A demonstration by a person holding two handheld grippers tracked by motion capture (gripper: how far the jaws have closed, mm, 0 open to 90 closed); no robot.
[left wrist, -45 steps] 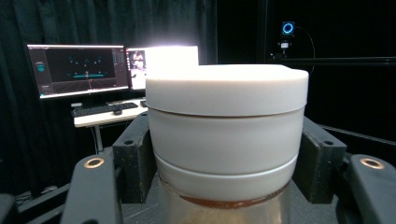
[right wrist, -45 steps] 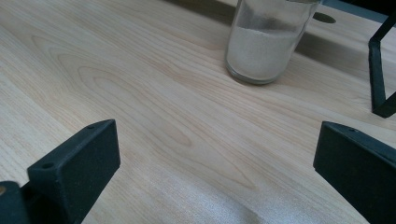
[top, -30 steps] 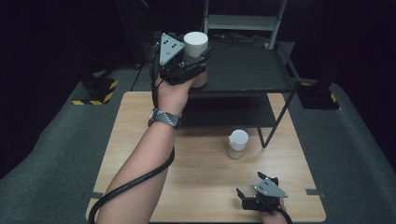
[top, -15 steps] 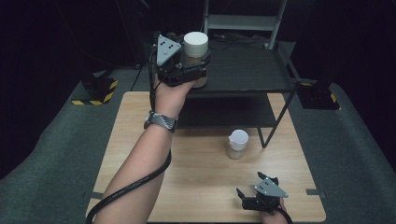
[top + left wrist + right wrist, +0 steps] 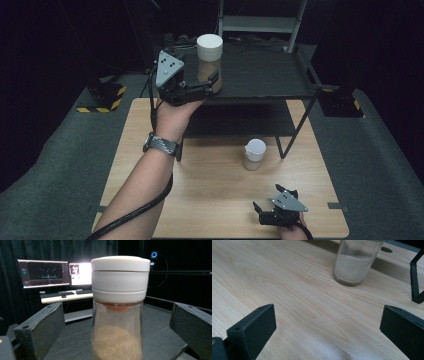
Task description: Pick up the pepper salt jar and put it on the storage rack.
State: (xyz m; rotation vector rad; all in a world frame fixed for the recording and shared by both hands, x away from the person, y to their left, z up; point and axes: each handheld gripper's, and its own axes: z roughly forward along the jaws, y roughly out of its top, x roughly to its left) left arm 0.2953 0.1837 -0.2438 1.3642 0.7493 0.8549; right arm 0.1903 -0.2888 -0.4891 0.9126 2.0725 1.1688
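Two white-lidded glass jars stand upright, lids up: we see the brown-powder jar (image 5: 210, 62) on the black shelf's top tier (image 5: 265, 75), between our left gripper's (image 5: 207, 82) wide-spread jaws, untouched. Our right gripper (image 5: 275, 210), jaws wide and empty, rests low near the white-powder jar (image 5: 254, 155) on the wooden table (image 5: 210, 200).

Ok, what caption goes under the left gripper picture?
Open left gripper around a white-lidded jar on the black shelf.
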